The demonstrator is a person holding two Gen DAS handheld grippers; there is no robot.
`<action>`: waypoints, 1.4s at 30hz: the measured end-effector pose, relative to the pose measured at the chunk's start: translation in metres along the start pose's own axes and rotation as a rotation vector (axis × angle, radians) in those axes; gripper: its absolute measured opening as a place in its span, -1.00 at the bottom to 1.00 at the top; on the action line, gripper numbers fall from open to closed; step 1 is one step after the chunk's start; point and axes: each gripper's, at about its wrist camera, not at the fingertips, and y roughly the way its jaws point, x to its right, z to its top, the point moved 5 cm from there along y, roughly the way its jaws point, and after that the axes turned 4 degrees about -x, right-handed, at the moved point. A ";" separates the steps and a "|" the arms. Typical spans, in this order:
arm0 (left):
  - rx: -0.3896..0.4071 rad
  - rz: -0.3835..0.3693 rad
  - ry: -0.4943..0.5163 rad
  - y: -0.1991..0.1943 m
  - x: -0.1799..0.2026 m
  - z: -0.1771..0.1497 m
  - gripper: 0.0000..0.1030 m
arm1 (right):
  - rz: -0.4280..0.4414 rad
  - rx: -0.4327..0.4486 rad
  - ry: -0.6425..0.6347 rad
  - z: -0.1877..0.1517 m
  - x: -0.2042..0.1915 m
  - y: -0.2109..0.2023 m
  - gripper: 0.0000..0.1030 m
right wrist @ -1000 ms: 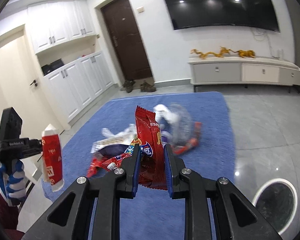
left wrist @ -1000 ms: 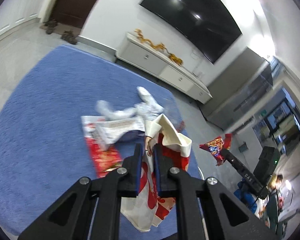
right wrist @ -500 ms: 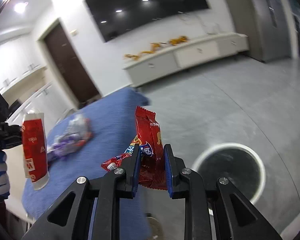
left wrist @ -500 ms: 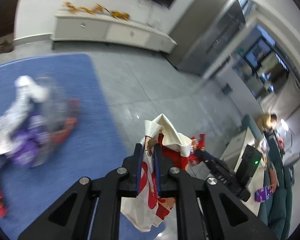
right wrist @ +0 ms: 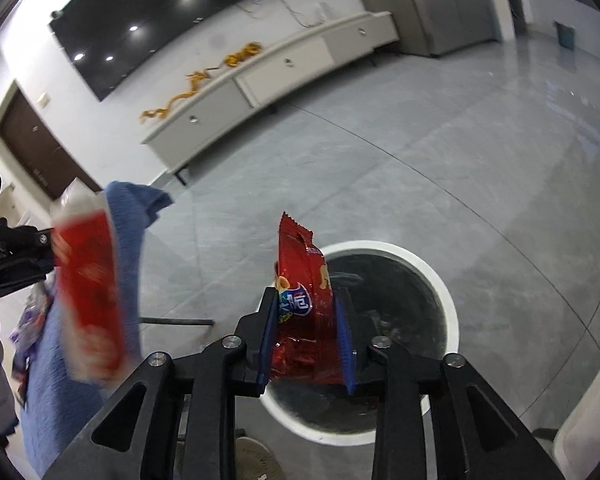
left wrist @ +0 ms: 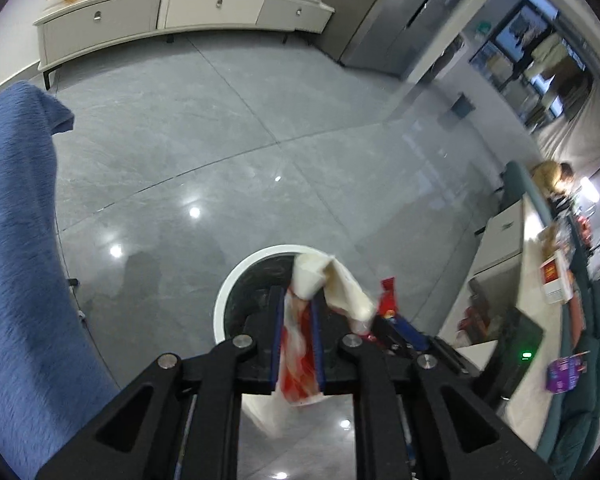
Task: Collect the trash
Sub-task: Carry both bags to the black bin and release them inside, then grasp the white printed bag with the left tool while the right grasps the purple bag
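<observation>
Both our grippers have swung from the blue cloth (left wrist: 16,240) to above the round white-rimmed bin (right wrist: 452,312). Left gripper (left wrist: 296,344) clamps a limp red-and-white paper bag (left wrist: 300,348); right gripper (right wrist: 305,340) pinches a crinkly red foil snack wrapper (right wrist: 304,280). Both seem light, soft and slippery; we'd grip them mid-body.

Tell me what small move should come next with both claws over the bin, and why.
Probably open the right claw first. It is shut on the red snack wrapper, which hangs over the dark opening of the white-rimmed bin, so it should fall in. The left claw, shut on the red and white wrapper, looks nearer the rim and may need easing forward.
</observation>
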 end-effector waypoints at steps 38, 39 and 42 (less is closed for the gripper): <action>0.436 0.239 -0.097 -0.297 -0.184 -0.159 -0.05 | 0.008 0.144 -0.287 0.008 -0.160 -0.117 0.08; 0.442 0.247 -0.129 -0.306 -0.203 -0.170 0.01 | 0.016 0.149 -0.304 0.008 -0.171 -0.122 0.08; 0.458 0.287 -0.208 -0.330 -0.251 -0.201 0.04 | 0.054 0.166 -0.360 0.003 -0.208 -0.136 0.08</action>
